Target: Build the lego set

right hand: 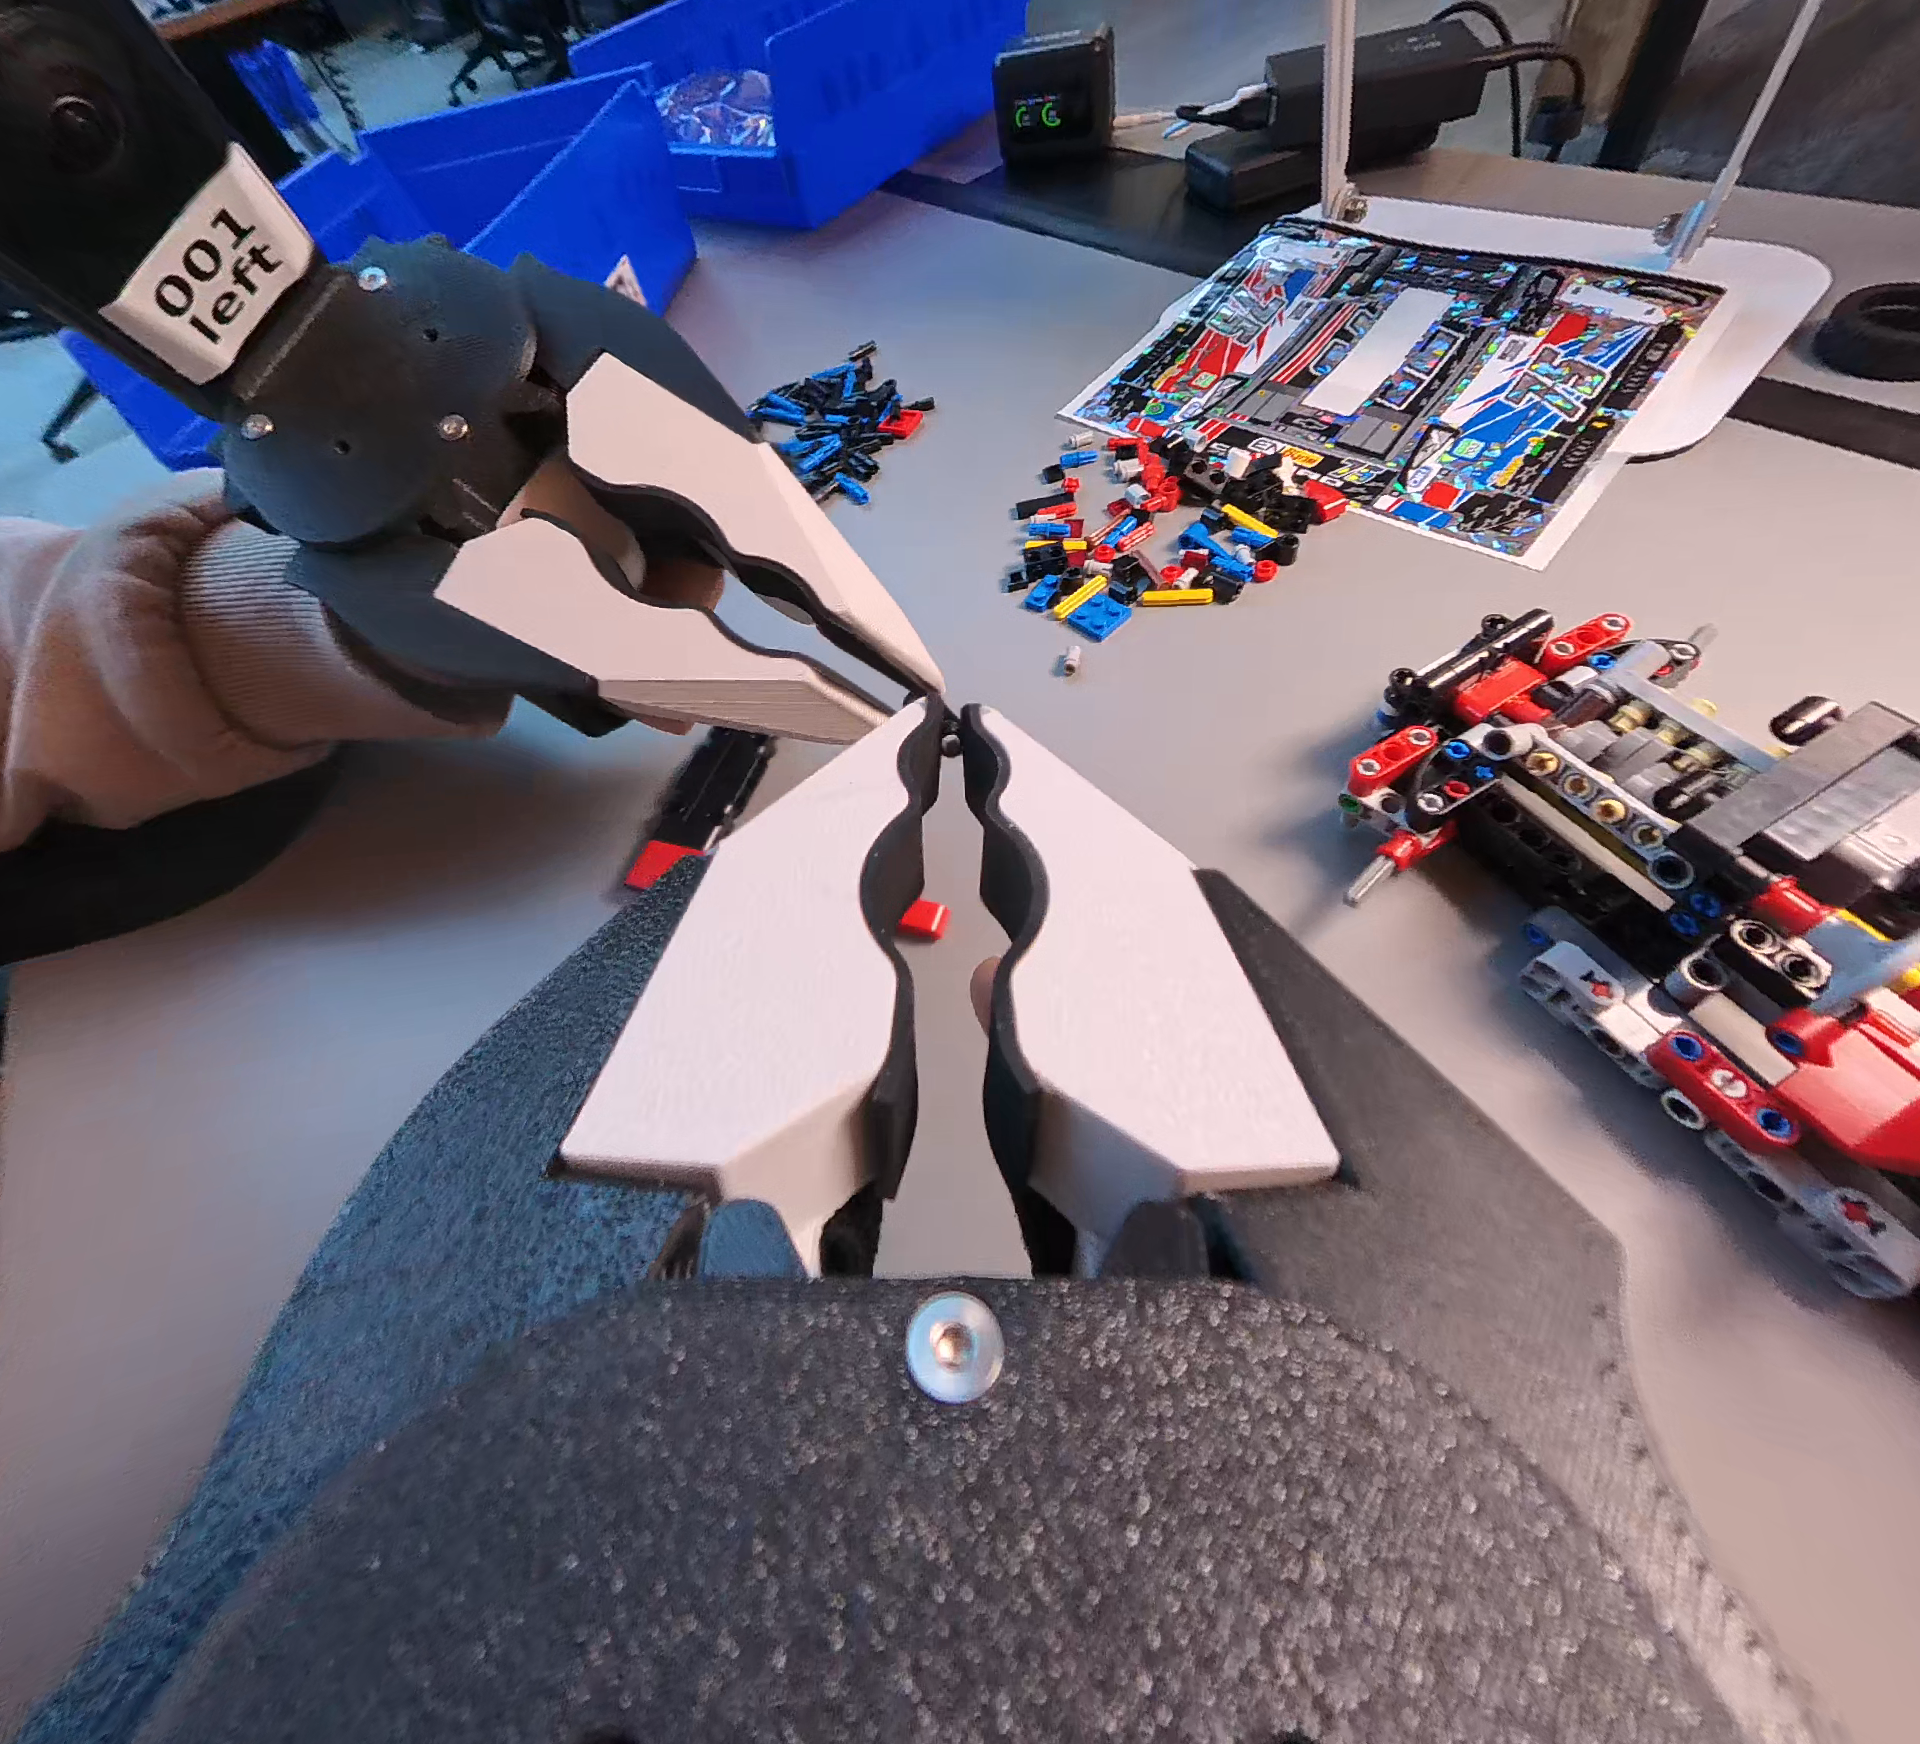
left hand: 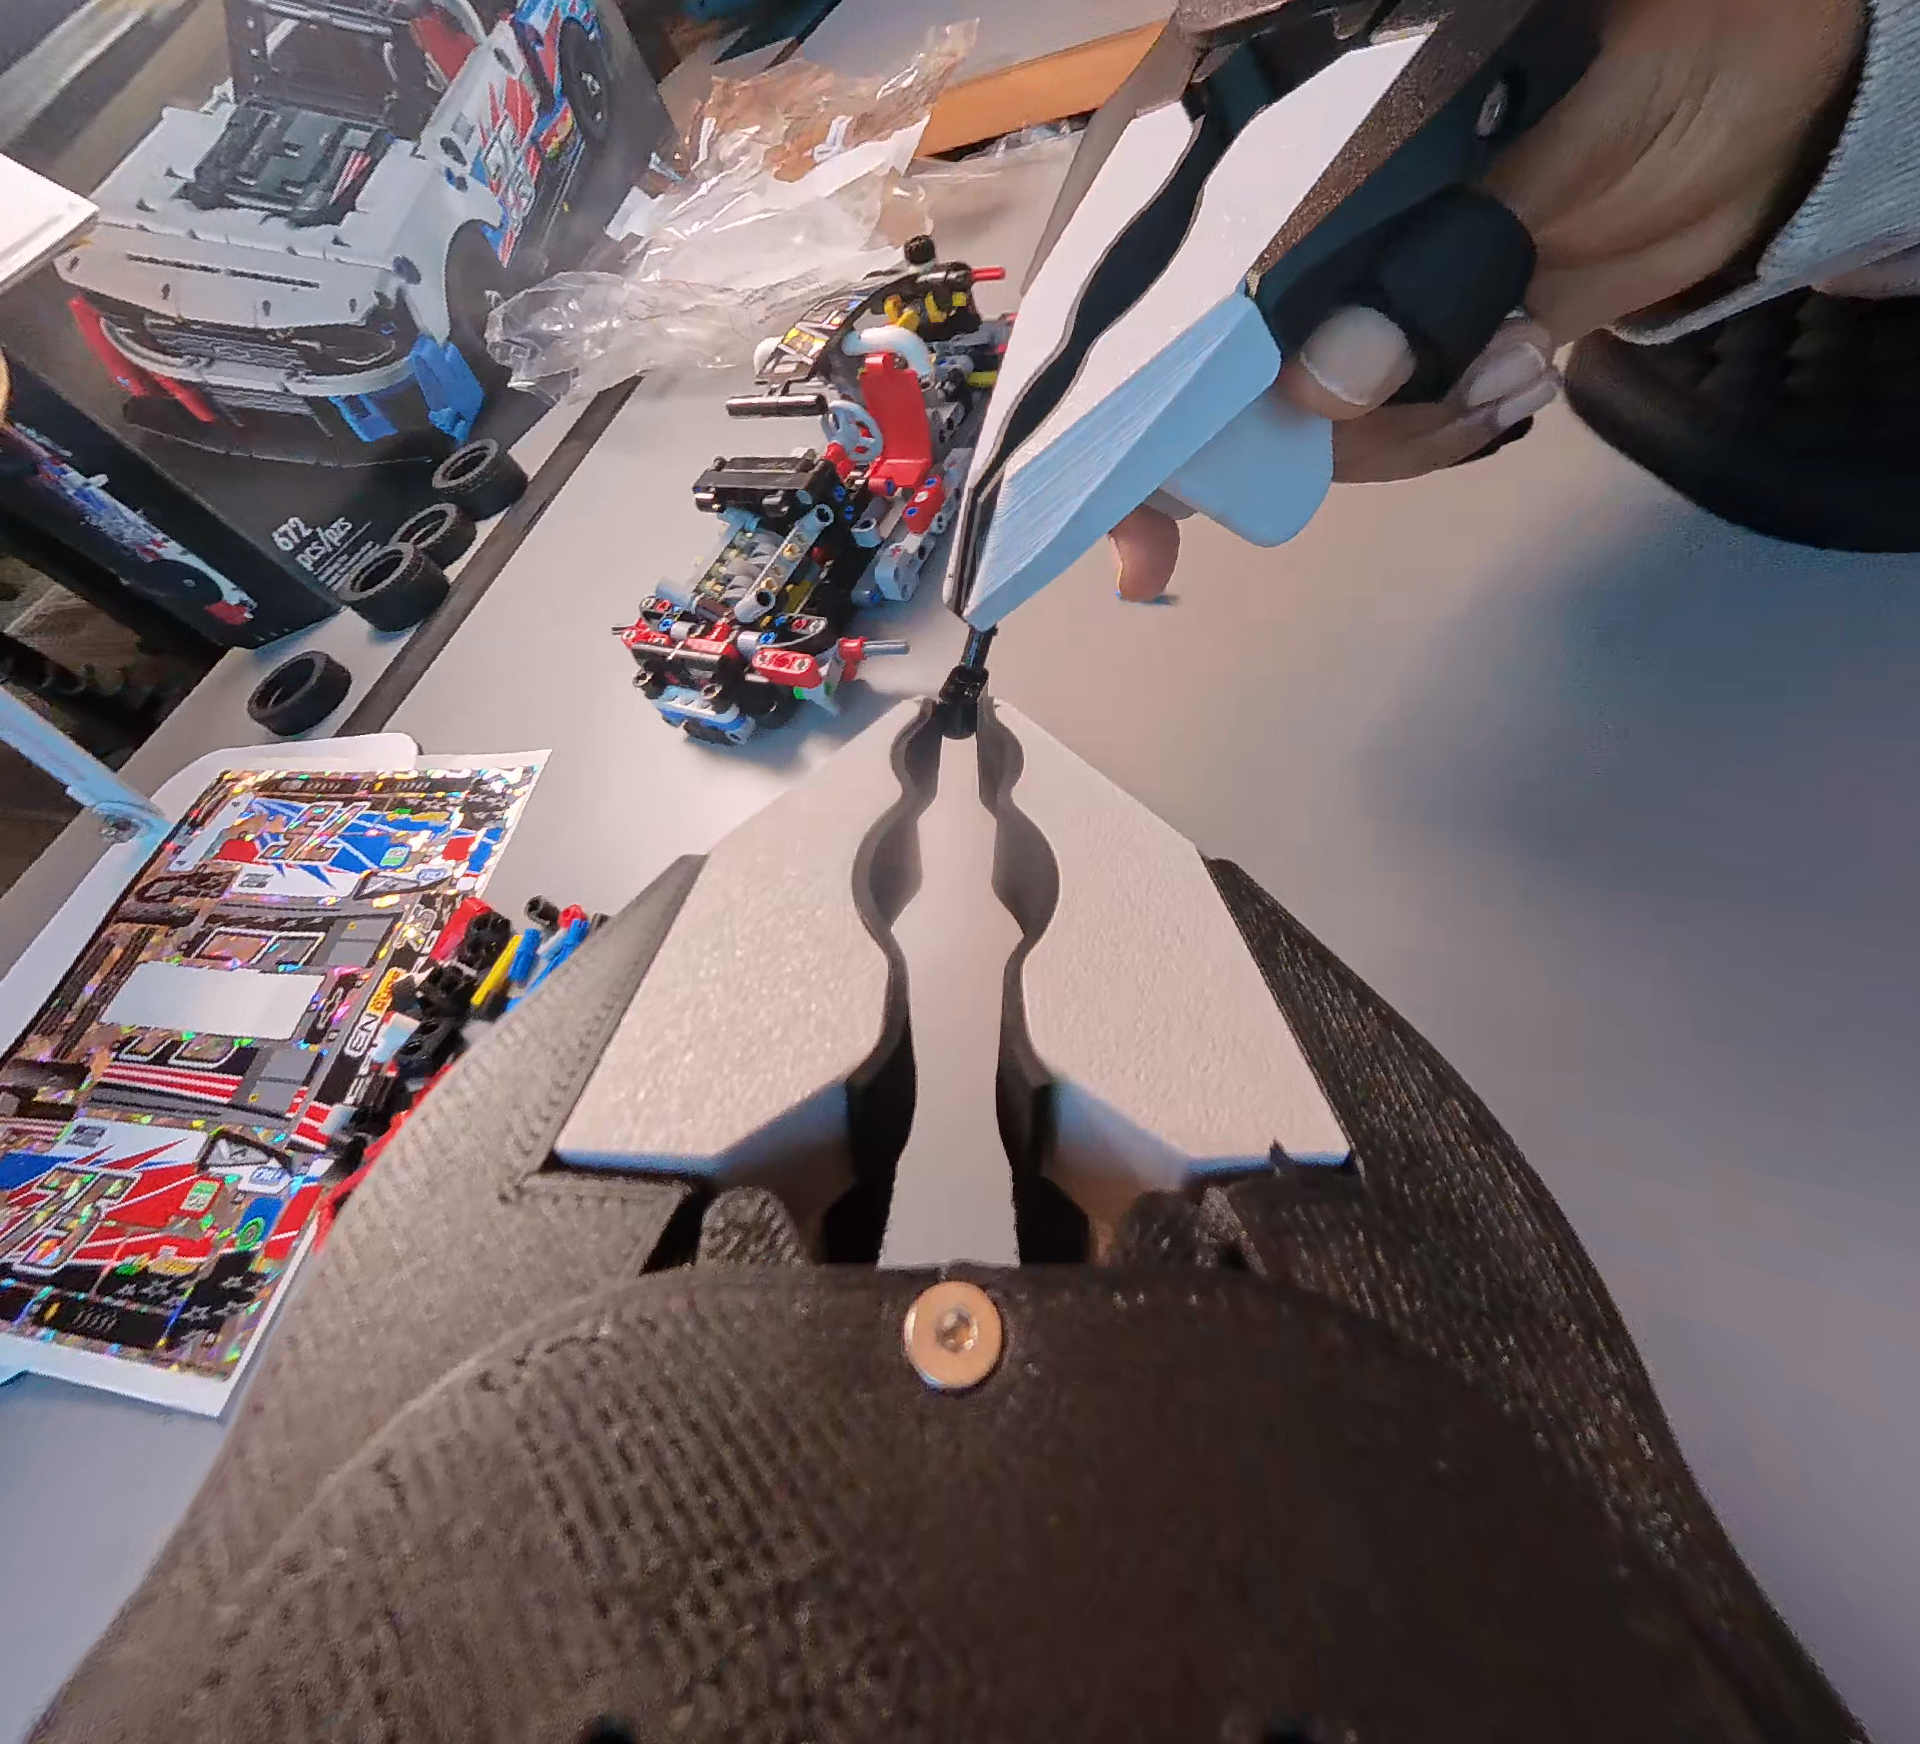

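My left gripper (left hand: 957,715) and my right gripper (right hand: 947,720) meet tip to tip above the grey table (left hand: 1455,863). Both are shut on a small black lego pin piece (left hand: 966,676), which is held between the two sets of tips; it also shows in the right wrist view (right hand: 948,745). In the left wrist view the right gripper (left hand: 974,622) comes down from the upper right. In the right wrist view the left gripper (right hand: 916,699) comes in from the left. The part-built lego car chassis (left hand: 821,510) (right hand: 1662,863) lies on the table beyond the grippers.
A pile of loose pieces (right hand: 1153,531) lies by the shiny sticker sheet (right hand: 1392,375) (left hand: 208,1019). A pile of blue and black pins (right hand: 842,427), a black and red part (right hand: 707,801) and a red tile (right hand: 923,920) lie on the table. The set box (left hand: 312,188), tyres (left hand: 395,582) and blue bins (right hand: 810,53) stand around.
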Motion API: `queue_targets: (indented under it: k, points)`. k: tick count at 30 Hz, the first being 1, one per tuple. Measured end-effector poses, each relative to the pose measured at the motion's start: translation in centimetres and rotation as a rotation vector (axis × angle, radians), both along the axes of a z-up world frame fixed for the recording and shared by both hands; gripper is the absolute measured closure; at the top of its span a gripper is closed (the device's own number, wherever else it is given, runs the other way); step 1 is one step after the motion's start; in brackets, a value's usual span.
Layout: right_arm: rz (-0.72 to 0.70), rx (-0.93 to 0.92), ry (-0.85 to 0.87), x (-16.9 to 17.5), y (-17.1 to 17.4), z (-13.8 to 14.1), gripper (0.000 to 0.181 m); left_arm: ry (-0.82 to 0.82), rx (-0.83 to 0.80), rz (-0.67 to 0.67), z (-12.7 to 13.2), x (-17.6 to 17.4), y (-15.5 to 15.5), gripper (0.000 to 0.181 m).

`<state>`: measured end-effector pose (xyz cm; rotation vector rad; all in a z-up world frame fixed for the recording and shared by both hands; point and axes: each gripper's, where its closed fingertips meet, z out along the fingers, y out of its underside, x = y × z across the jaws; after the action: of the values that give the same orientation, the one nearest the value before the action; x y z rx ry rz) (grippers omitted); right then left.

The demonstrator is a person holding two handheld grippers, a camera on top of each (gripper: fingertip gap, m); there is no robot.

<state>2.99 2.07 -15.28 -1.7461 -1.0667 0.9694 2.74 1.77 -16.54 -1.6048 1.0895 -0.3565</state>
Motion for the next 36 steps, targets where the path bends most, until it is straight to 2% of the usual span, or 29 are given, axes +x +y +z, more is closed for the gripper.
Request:
queue_targets:
  k: [3,7,15,22,36]
  points:
    - [-0.06,0.035,-0.061,-0.7,2.1,-1.5,0.18,0.084,0.028,0.057,-1.2,-1.2,2.0,0.176]
    - [-0.087,0.016,-0.087,-2.6,3.8,-2.7,0.18,0.153,-0.013,0.081,-3.2,-2.5,4.1,0.176]
    - [-0.135,-0.046,-0.18,-3.1,6.1,-5.2,0.181,0.208,-0.207,0.114,-7.0,-3.3,5.5,0.176]
    - [-0.115,-0.075,-0.27,-3.3,6.0,-7.1,0.18,0.217,-0.207,0.114,-7.1,-3.1,5.7,0.176]
    - [-0.084,-0.071,-0.353,-3.8,5.9,-7.1,0.18,0.22,-0.239,0.115,-7.4,-3.1,5.6,0.176]
